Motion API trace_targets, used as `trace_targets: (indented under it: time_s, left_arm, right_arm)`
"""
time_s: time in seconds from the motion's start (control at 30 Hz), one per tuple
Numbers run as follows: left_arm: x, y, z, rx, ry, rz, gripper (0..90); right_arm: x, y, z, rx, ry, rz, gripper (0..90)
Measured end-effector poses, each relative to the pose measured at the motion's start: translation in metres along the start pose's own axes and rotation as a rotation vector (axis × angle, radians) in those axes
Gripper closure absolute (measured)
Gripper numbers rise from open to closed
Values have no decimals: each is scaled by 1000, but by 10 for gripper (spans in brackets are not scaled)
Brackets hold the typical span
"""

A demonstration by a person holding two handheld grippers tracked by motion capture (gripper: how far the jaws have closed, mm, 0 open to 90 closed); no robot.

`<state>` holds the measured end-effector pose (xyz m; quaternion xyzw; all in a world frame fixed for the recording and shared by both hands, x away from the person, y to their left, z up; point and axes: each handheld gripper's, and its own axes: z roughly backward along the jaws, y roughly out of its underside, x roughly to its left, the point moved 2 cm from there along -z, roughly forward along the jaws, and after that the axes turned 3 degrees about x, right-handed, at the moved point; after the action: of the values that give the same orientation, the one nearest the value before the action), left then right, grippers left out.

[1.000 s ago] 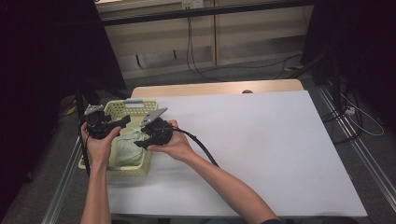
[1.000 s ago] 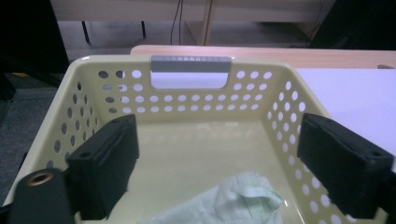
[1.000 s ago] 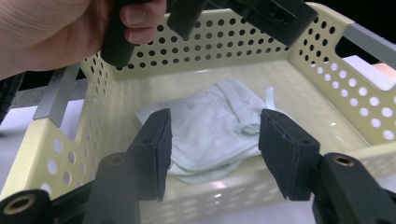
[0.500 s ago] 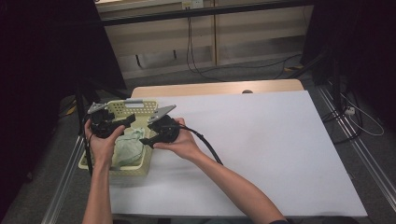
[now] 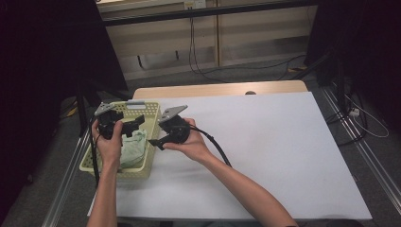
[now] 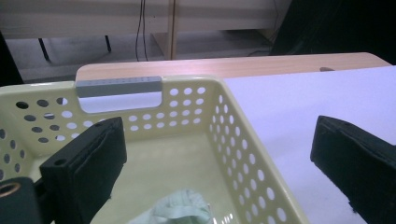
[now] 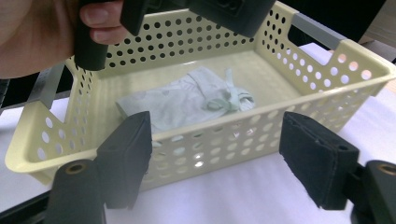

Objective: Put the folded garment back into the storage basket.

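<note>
A pale yellow perforated basket (image 5: 118, 168) stands at the left edge of the white table (image 5: 265, 151). In it lies a crumpled pale green cloth (image 5: 135, 144), which is also in the right gripper view (image 7: 187, 100) and the left gripper view (image 6: 180, 210). My left gripper (image 5: 135, 125) hovers over the basket; its jaws have been opening and stand wide apart (image 6: 219, 163), holding nothing. My right gripper (image 5: 158, 135) sits just outside the basket's right wall. Its jaws have just been opening (image 7: 217, 158) and grip nothing; the basket wall (image 7: 219, 135) lies ahead of them.
The basket has a grey handle bar (image 6: 119, 86) on its far rim. A black cable (image 5: 217, 146) trails from the right gripper across the table. A wooden strip (image 5: 217, 90) runs along the table's far edge. Metal rails (image 5: 364, 151) flank the table.
Both hands have shifted a little to the right. The right gripper's tips have drawn back from over the basket to beside its wall. The cloth stays in the basket.
</note>
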<state>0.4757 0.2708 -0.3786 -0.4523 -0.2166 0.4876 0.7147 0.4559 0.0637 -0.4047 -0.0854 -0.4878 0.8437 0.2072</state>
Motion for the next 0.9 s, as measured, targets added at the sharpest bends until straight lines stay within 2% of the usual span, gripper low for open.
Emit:
trace_targets:
  time_s: [0.1, 0.37, 0.57, 0.73, 0.9]
  left_arm:
    - [-6, 0, 0, -13, 15, 0, 39]
    - [-20, -2, 0, -20, 42, -32, 47]
    - [-35, -2, -2, -15, 53, -53, 53]
    - [-46, -5, -3, -30, 70, -77, 53]
    - [-57, -7, -5, -38, 90, -93, 53]
  right_arm:
    - [-2, 3, 3, -5, 6, -10, 237]
    - [-7, 12, 13, 0, 36, -33, 182]
    - [-11, 18, 25, -1, 56, -56, 142]
    - [-13, 25, 35, 9, 84, -61, 103]
    - [-16, 31, 45, 1, 92, -80, 85]
